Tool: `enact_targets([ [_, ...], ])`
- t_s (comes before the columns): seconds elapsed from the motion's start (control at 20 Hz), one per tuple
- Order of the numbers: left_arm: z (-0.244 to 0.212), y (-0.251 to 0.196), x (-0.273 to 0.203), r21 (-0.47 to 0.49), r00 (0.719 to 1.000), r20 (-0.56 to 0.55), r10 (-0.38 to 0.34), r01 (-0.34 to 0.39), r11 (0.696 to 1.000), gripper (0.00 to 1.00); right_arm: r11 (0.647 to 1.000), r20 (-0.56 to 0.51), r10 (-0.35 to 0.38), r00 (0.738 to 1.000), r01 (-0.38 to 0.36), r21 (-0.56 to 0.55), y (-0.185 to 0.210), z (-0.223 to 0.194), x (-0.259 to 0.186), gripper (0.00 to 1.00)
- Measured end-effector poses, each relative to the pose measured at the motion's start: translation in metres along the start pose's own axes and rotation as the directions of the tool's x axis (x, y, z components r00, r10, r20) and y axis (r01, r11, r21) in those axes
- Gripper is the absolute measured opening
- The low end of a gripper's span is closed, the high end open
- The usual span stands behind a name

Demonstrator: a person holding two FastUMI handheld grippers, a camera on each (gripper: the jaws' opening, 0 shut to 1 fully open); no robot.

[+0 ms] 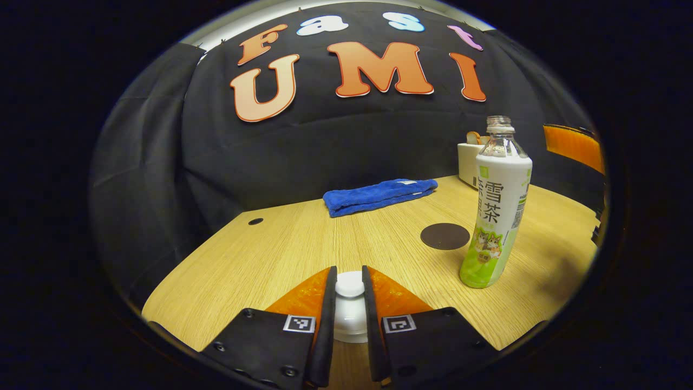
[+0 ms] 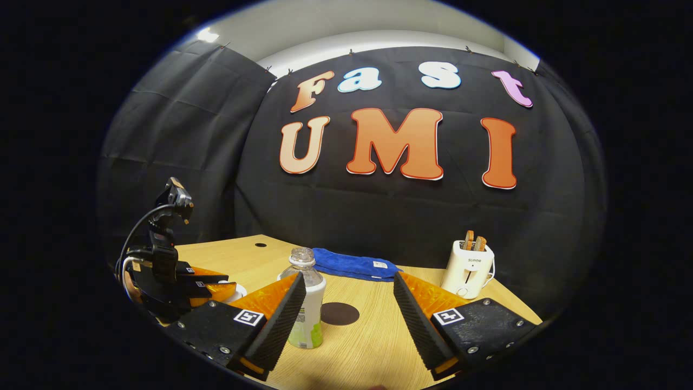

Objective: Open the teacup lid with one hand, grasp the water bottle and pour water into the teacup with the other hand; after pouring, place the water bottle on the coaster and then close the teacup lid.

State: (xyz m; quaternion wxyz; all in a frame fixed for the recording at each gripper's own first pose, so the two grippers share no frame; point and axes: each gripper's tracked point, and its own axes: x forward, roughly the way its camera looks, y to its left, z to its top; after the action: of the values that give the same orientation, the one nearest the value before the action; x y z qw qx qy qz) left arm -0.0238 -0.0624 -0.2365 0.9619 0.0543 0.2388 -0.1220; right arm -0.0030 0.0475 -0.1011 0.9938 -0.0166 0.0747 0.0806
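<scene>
Teacup lid (image 1: 350, 285) first: it is white, with a round knob on top, and it sits on the teacup (image 1: 351, 322) at the near edge of the table (image 1: 281, 244), right between the fingers of the left gripper (image 1: 349, 281). The jaws there are drawn in close on either side of the knob and seem to press it, so the lid looks gripped but not yet lifted off. It is probably hard, glazed and light (so slippery, and breakable if dropped); the knob is the natural place to hold, with a straight lift.

The water bottle (image 1: 497, 211) stands upright on the table to the right of the cup, its cap off and its neck clear plastic above a printed sleeve. It is likely thin-walled and will give under a hard squeeze, so the middle of the sleeve, below the shoulder, seems the best spot. The dark round coaster (image 1: 445, 236) lies just beside it, toward the wall. In the right gripper view, the right gripper (image 2: 346, 300) hovers with its jaws spread wide, holding nothing, the bottle just ahead by its left finger. A blue towel (image 1: 379, 196) and a toaster (image 2: 468, 269) sit farther back.
</scene>
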Motion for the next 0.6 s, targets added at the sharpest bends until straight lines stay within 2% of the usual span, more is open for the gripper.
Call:
enact_targets([
  [0.1,0.001,0.001,-0.001,-0.012,1.000,0.007,0.002,-0.002,1.000,0.28,1.000,-0.007,0.018,1.000,-0.018,-0.011,0.006,-0.003,0.001,0.98],
  [0.2,0.006,0.008,-0.003,-0.019,1.000,0.025,0.017,-0.017,1.000,0.31,0.999,-0.022,0.044,0.999,-0.044,-0.016,0.014,-0.009,0.003,0.98],
  [0.6,0.040,0.034,-0.015,-0.072,0.988,0.130,0.081,-0.072,0.995,0.31,0.993,-0.112,0.116,0.987,-0.115,0.011,0.050,-0.042,0.017,0.98],
])
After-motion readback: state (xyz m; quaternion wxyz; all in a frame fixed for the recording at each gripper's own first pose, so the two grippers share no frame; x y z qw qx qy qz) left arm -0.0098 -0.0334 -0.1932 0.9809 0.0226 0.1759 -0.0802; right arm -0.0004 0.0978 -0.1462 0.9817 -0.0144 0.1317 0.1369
